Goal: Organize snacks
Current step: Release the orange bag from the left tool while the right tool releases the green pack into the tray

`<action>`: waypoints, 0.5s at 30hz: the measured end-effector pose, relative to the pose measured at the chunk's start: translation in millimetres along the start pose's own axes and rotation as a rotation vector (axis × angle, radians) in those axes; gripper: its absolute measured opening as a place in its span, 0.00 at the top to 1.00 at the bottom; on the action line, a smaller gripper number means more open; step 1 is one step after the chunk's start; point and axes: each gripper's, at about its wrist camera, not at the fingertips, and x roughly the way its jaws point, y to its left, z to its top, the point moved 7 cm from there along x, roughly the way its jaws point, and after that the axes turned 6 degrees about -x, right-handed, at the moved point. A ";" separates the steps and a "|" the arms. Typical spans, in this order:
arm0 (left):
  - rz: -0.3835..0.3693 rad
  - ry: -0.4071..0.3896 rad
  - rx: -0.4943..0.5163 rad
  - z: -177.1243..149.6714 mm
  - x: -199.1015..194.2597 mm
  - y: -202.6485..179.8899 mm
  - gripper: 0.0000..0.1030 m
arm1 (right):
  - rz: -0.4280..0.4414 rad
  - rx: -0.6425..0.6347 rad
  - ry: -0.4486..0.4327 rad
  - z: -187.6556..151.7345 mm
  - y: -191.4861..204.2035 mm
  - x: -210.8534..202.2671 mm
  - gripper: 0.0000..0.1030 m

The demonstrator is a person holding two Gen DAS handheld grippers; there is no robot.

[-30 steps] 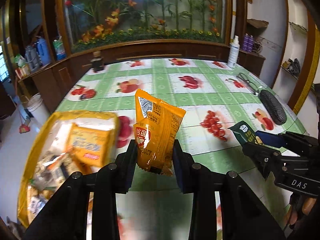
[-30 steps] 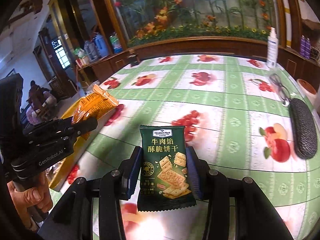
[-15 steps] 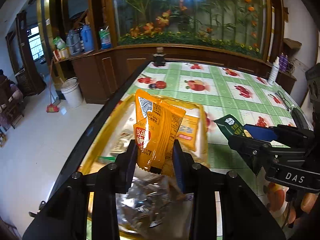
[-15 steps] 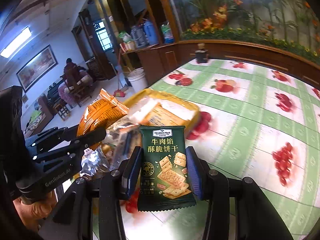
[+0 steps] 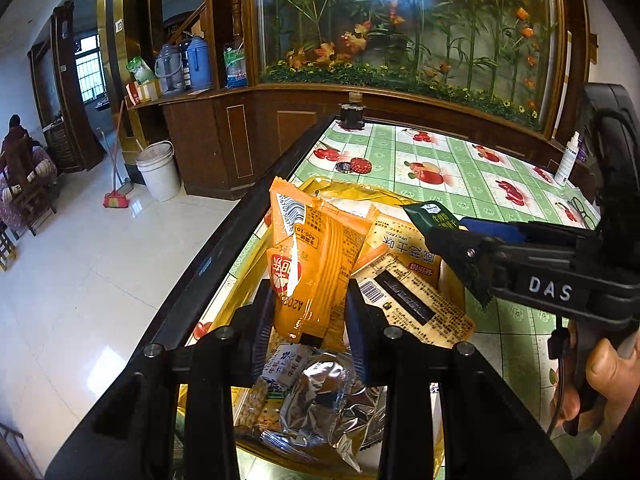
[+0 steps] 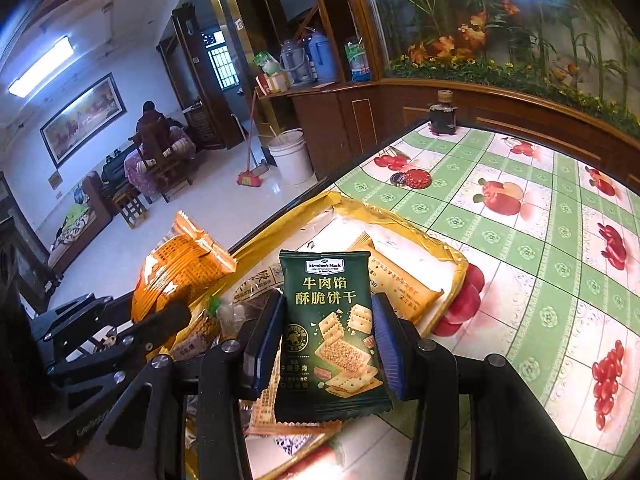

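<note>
Left gripper [image 5: 308, 316]: clamped on orange snack pkt [image 5: 314, 264], held upright over near-left part of yellow tray [image 5: 360, 190]. Right gripper [image 6: 326, 344]: clamped on dark green cracker pkt [image 6: 332, 332], also upright, over tray's near-right side, just beside the other tool.

Risks, as judged:
- Tray sits at left table edge [image 5: 224, 248], floor right below. Letting go too far left = orange pkt over the rim & onto tiles.
- Tray already heaped w/ wrappers, incl. silver foil pkt [image 5: 324, 404]. Dropping onto the heap = slide-off or spill.
- Both tools close together; crossing paths during release could knock jaws or snag a pkt.
- Grip only on lower part of each pkt; tilt could let it slip early.
</note>
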 end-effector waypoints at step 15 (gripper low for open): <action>0.014 0.039 -0.023 -5.7 16.4 12.2 0.69 | -0.004 -0.003 0.044 5.3 -4.1 45.3 0.56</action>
